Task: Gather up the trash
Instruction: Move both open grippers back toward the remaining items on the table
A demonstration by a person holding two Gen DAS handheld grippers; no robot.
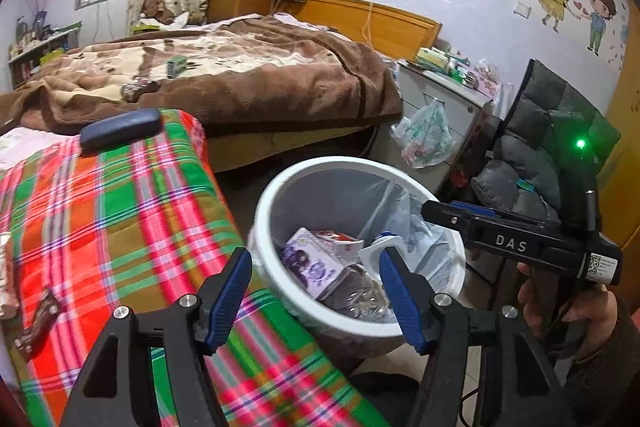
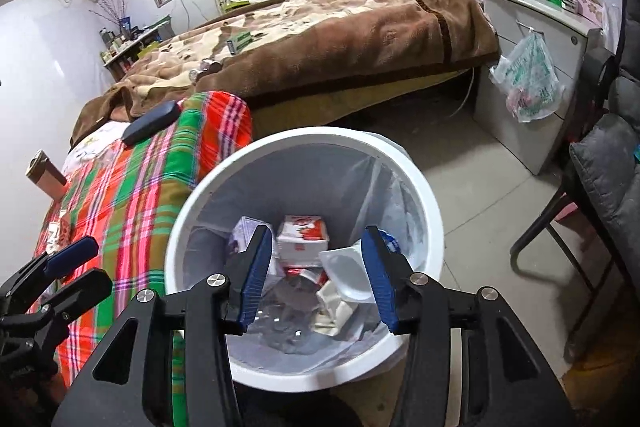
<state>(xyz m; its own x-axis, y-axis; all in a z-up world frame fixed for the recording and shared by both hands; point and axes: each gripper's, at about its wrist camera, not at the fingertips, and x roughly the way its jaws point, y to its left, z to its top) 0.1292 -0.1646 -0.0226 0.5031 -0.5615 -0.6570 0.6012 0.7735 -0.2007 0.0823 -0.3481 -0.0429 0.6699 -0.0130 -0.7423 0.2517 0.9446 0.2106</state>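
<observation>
A white bin [image 1: 280, 183] [image 2: 424, 195] with a clear liner stands on the floor beside a plaid-covered bed [image 1: 120, 211]. In it lie a purple carton [image 1: 308, 259], a red-and-white carton [image 2: 304, 231], a white plastic cup [image 2: 348, 275] and a clear bottle [image 1: 360, 299]. My right gripper [image 2: 316, 233] hangs open over the bin's mouth with nothing between its pads. Over the bin's near-left rim, my left gripper [image 1: 314, 259] is also open and empty. A brown wrapper [image 1: 40, 319] lies on the plaid cover at the left.
A dark case [image 1: 120, 129] rests on the plaid cover. A green box [image 1: 176, 67] and a crumpled bottle [image 1: 136, 89] sit on the brown blanket. A grey cabinet [image 2: 532, 99] with a hanging plastic bag [image 2: 528, 79] and a padded chair [image 2: 608, 183] stand right of the bin.
</observation>
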